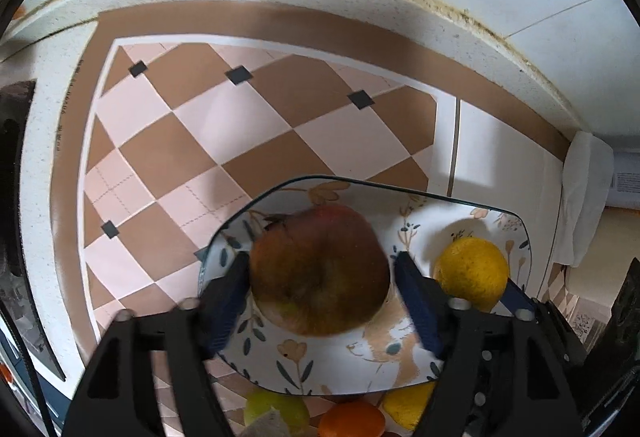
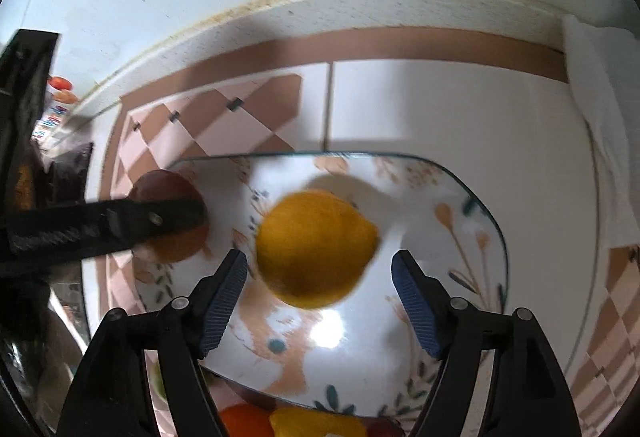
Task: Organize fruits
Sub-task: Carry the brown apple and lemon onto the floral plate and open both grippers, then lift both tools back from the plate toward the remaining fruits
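left tool [image 1: 320, 277] open round apple [image 1: 320, 271] | right tool [image 2: 318, 277] open round lemon [image 2: 316, 249] | checked mat [image 1: 200, 141]

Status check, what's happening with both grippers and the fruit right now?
Left gripper open around apple on plate. Right gripper open around lemon, same plate. Nothing in the way.

Right tongs [image 2: 320, 273]: jaws apart, blue pads clear of fruit. Lemon [image 2: 316, 249]: yellow, blurred, lying between the pads on the floral plate [image 2: 460, 197]. Apple [image 2: 176, 245]: reddish, at the plate's left edge, partly covered by the left tongs [image 2: 120, 225]. Worktop [image 2: 440, 109]: checked mat.
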`<state>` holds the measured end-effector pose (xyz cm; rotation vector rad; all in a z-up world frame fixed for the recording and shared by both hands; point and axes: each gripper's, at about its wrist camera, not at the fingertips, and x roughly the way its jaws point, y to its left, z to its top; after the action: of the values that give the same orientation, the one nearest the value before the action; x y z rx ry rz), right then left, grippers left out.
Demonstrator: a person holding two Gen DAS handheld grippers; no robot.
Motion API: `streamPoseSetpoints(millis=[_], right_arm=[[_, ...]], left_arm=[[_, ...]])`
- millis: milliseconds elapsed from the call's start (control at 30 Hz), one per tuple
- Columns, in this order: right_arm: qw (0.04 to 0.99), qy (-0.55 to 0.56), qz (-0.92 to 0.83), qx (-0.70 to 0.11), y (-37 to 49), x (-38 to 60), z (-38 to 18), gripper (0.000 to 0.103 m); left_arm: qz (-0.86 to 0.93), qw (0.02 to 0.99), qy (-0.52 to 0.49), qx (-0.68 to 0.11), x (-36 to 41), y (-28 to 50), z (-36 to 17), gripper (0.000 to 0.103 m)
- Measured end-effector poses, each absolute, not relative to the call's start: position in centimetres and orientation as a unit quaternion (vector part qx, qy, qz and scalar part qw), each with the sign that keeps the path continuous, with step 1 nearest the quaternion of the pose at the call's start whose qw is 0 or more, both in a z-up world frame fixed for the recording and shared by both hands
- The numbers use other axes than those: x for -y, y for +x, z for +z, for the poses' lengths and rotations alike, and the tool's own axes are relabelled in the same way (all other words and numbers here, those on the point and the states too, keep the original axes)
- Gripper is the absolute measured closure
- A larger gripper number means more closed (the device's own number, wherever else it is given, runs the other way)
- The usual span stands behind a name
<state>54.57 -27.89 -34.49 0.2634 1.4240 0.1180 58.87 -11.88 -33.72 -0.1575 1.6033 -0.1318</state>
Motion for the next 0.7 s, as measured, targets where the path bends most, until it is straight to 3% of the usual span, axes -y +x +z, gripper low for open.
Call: streamPoseSetpoints(millis=[33, 133, 267, 700], right_arm=[[0.747, 0.121, 0.051, -0.652, 54.3, 28.0, -34.4, 0.025], [0.748, 0.118, 0.037, -0.651, 53.4, 28.4, -33.9, 0.025], [0.757, 0.120, 0.020, -0.642, 52.3, 29.1, -32.5, 0.012], [0.788, 0.129, -0.022, -0.601, 46.7, 30.9, -25.9, 0.011]], left_arm=[[-0.058, 0.694, -0.067, -0.714, 11.8, 58.7, -33.5, 0.018], [-0.053, 0.709, -0.049, -0.701, 11.9, 57.8, -32.5, 0.015], [-0.043, 0.734, -0.021, -0.677, 12.2, 56.5, -30.8, 0.015], [-0.052, 0.784, 0.024, -0.619, 9.9, 50.3, -23.5, 0.015]])
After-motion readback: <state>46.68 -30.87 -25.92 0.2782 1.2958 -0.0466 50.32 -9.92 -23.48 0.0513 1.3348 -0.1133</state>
